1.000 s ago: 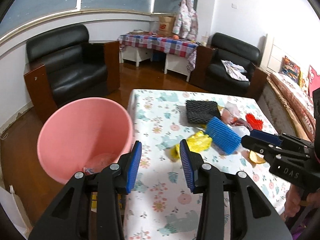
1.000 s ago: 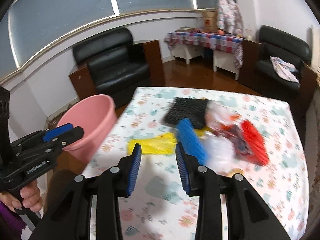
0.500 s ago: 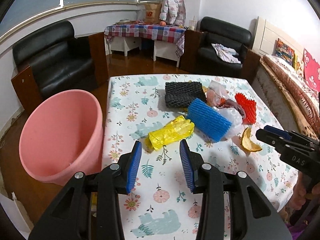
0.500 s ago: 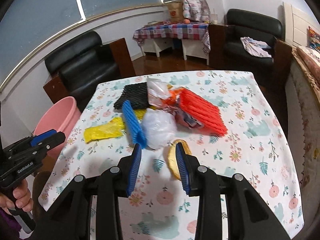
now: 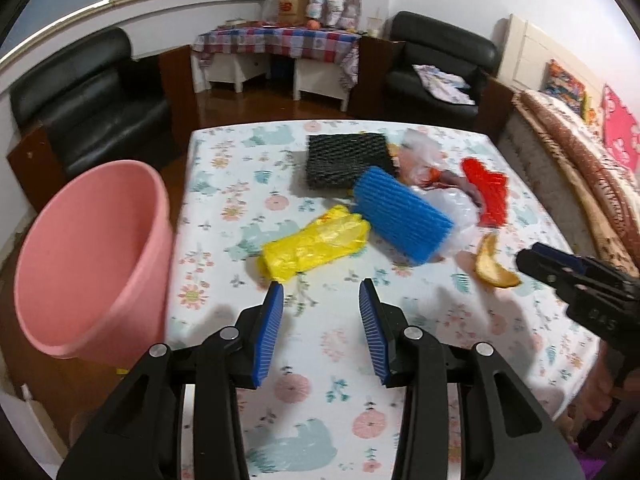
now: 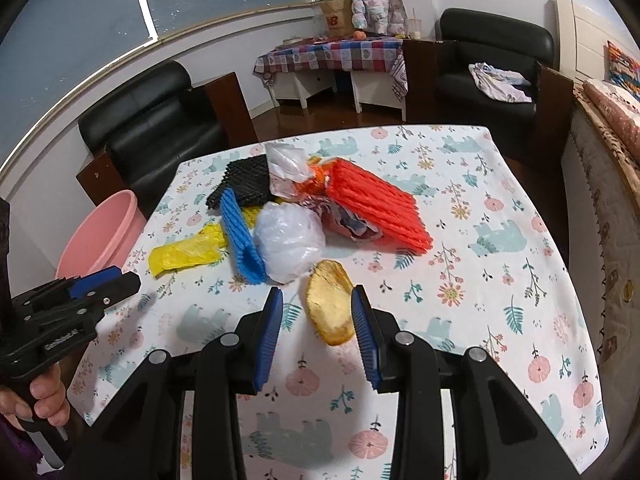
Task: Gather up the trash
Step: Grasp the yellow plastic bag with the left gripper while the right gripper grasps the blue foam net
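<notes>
Your left hand-held gripper [image 5: 321, 328] hangs over the near part of the bench [image 5: 224, 184] with its blue pads apart and nothing between them; the yellow plastic bag [image 5: 316, 242] lies just beyond its tips, crumpled flat on the floral cloth. Your right hand-held gripper [image 6: 316, 322] stands open too; the orange peel [image 6: 330, 307] sits on the cloth between its two pads, but neither pad presses on it, so you hold nothing there.

The rest of the trash is heaped toward the middle of the bench; the blue foam net [image 6: 241, 236] lies beside the yellow bag and touches the clear plastic bag [image 6: 289, 240]; behind them sits the black foam net [image 6: 246, 182], and to the right the red foam net [image 6: 376, 204] rests over some crumpled wrappers [image 6: 352, 226]; a second clear bag [image 6: 286, 170] stands between the black net and the red one.

The pink bin [image 5: 94, 260] stands off the bench's left edge, tilted toward you with its mouth open; in the right wrist view it shows just behind your left hand-held gripper. Your fingers [image 6: 46, 400] wrap that gripper's handle at the lower left of the same view.
</notes>
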Demonstrator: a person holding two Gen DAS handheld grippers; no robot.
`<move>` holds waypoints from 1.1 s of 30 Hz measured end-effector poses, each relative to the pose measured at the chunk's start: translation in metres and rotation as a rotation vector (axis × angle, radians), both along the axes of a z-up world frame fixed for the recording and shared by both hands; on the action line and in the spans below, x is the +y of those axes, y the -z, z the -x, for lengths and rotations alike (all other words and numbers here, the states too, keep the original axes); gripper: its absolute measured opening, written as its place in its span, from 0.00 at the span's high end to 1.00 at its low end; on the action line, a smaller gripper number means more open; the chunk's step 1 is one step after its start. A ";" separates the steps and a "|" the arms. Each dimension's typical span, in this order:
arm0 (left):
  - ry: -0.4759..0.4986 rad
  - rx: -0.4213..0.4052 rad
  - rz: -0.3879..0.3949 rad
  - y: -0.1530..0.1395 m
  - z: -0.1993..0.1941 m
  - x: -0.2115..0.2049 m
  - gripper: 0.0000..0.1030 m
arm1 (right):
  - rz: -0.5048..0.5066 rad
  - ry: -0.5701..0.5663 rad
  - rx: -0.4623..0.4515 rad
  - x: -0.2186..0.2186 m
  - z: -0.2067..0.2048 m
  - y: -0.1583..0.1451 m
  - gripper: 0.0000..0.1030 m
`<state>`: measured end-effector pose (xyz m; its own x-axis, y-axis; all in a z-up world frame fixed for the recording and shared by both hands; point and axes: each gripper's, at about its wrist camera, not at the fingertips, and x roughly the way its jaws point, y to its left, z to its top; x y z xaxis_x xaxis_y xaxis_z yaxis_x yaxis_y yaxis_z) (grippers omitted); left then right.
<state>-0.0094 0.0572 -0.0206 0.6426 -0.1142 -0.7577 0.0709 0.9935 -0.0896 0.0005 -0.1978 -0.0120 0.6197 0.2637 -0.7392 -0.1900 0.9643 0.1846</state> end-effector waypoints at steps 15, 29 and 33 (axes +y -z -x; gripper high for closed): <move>0.121 -0.015 -0.084 -0.001 -0.029 0.010 0.61 | -0.034 -0.013 0.026 -0.013 -0.004 0.011 0.66; 0.191 0.047 -0.130 0.039 -0.061 0.008 0.63 | -0.068 -0.158 -0.014 0.023 -0.017 -0.014 0.66; 0.179 0.030 -0.104 0.032 -0.053 0.010 0.84 | -0.054 -0.218 -0.031 0.049 -0.031 -0.020 0.66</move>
<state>0.0436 0.0670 -0.0530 0.5956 -0.1451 -0.7900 0.2462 0.9692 0.0076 0.0318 -0.1483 0.0081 0.5661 0.4323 -0.7019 -0.3990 0.8888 0.2256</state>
